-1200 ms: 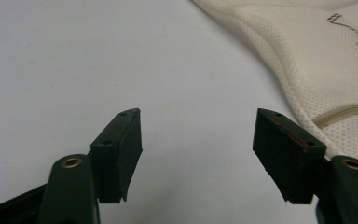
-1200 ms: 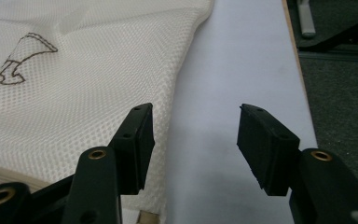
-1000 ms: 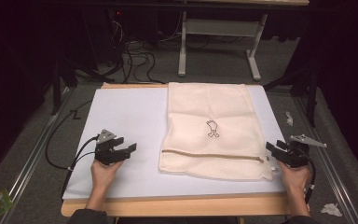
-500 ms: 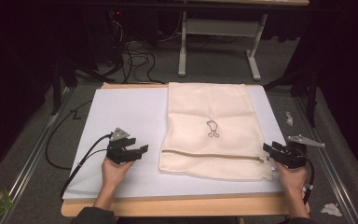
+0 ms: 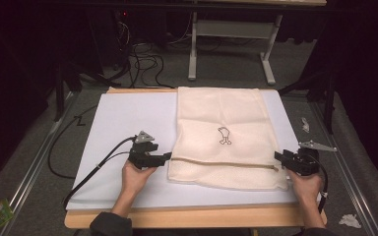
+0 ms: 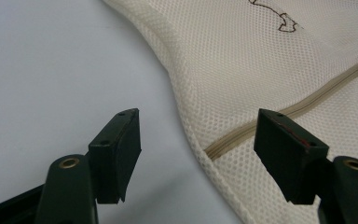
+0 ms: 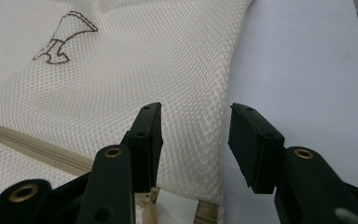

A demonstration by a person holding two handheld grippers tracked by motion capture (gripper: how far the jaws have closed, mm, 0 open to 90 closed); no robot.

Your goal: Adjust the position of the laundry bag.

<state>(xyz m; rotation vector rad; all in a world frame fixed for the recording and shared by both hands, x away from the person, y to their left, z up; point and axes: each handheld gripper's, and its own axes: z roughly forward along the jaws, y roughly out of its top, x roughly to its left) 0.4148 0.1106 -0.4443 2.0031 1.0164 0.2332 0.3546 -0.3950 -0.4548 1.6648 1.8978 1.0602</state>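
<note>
Left gripper [image 5: 166,157] sits at lower centre-left of the high view, its jaws spread and its tips just beside the left edge of the mesh bag [image 5: 221,135], level with the zipper [image 5: 221,164]. At lower right the right gripper [image 5: 279,157] points at the bag's right edge, at the zipper's other end; its jaws have just been closing, yet a gap remains. The cream bag lies flat on the white sheet [image 5: 123,118] covering the desk [image 5: 192,216], right of the middle, with a small dark emblem [image 5: 224,135] near its centre.

From the left gripper view, the left gripper [image 6: 198,140] stands wide — one jaw over bare sheet, the other over the mesh by the zipper's end [image 6: 223,142], the bag's seam running between them.

Seen in the right gripper view, the right gripper [image 7: 195,135] straddles the bag's edge — one jaw over mesh, the other over white sheet, pads not pressing the cloth.
</note>
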